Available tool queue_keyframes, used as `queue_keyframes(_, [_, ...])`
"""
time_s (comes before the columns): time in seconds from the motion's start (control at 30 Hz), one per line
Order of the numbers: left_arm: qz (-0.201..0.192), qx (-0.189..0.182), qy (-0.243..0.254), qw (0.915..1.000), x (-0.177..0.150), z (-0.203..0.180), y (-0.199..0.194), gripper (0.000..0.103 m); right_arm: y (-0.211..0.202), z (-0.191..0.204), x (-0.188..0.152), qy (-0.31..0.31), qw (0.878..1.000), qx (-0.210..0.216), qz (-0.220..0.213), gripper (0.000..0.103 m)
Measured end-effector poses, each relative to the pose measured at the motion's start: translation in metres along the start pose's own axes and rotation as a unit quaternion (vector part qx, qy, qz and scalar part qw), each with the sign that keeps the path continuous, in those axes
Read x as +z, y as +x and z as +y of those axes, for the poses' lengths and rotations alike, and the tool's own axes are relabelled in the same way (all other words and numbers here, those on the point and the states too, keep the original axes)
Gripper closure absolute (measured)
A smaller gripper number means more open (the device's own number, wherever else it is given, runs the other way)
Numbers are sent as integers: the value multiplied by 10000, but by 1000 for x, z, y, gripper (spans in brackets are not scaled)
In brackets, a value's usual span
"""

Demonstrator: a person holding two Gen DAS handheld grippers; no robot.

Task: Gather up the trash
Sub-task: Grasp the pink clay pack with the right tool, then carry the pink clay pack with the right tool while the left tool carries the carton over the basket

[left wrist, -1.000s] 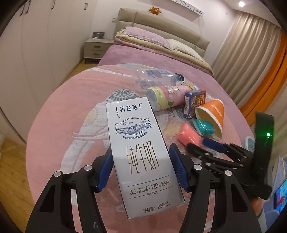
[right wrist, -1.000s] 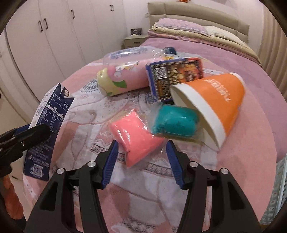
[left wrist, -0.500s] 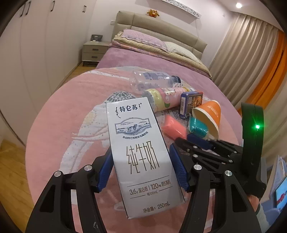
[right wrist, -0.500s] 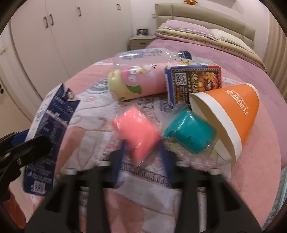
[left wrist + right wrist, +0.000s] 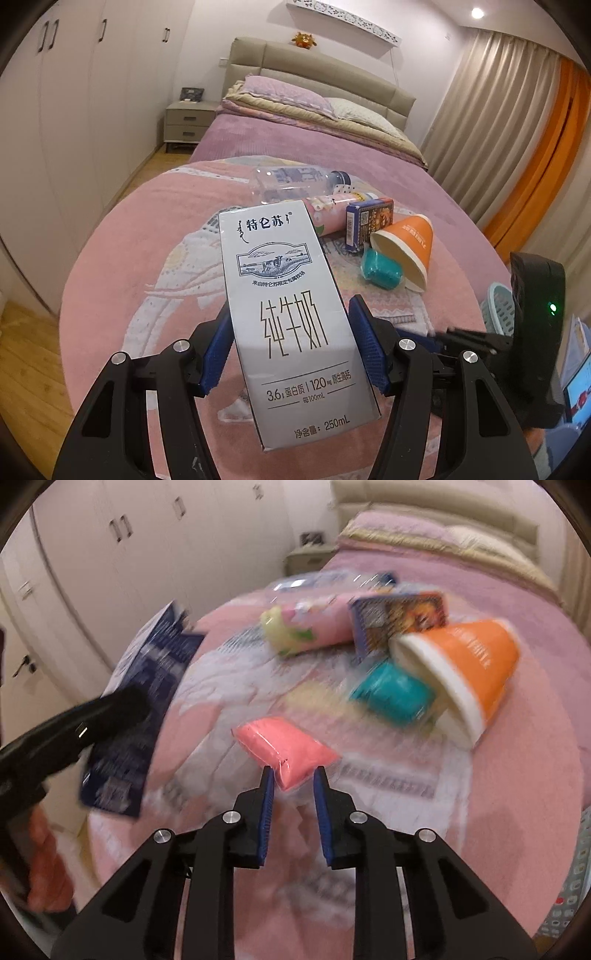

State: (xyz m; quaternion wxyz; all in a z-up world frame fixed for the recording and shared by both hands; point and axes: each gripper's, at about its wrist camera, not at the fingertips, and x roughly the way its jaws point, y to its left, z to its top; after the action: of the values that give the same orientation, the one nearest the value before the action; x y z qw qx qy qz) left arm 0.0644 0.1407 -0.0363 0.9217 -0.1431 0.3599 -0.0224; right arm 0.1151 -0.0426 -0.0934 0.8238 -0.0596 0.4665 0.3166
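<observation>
Two grips held: left gripper clamped milk carton, right gripper just closed on pink packet.
Next likely: carry both to blue basket.

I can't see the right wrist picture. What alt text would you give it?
The right gripper, its jaws just closing, pinches a pink packet above a pink blanket. Behind lie a teal packet, an orange cup, a small box and a pink bottle. At left the left gripper holds a milk carton.
</observation>
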Motion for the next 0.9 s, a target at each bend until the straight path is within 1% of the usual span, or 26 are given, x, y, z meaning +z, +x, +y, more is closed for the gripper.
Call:
queue_keyframes(0.03, [-1,-4,-5,10000,-1,1,-1,44,-1,2,-2,-77,9999,82,85,83])
queue_keyframes(0.07, [-1,-8,-15,10000,-1,2,-2,44,0,3,1,-138,9999,41,81,82])
queue_keyframes(0.1, [-1,-8,-13,10000,-1,2,-3,44,-2,5,0,-222,9997,-70,33,73])
queue_keyframes(0.13, [-4,4,-7,10000,-1,3,-3,44,-3,8,-1,-337,9991,-267,-45,57])
queue_keyframes(0.2, [-12,18,-11,10000,-2,4,-5,44,-2,11,0,-521,9973,-498,-135,37])
queue_keyframes(0.27, [-25,31,-18,10000,-2,5,-6,44,3,15,0,-662,9966,-486,-73,37])
queue_keyframes(0.4, [-50,94,-67,9999,-2,9,-9,44,23,20,4,-1060,9919,-690,60,37])
queue_keyframes(0.47, [-53,131,-78,9999,-2,10,-10,44,36,19,7,-996,9928,-638,161,36])
queue_keyframes(0.53, [-45,160,-64,9998,-1,9,-10,44,36,19,9,-960,9935,-608,75,39])
queue_keyframes(0.63, [-28,172,-34,9998,0,6,-10,44,32,17,9,-879,9952,-432,38,50])
queue_keyframes(0.7, [-18,159,3,9999,1,2,-8,44,29,14,7,-833,9957,-414,-27,53])
queue_keyframes(0.8, [-31,116,135,9998,2,-9,-9,44,11,3,1,-577,9974,-375,-217,57])
queue_keyframes(0.9, [-37,-65,268,9996,4,-25,-8,44,-4,-7,-1,-364,9975,-440,-414,57])
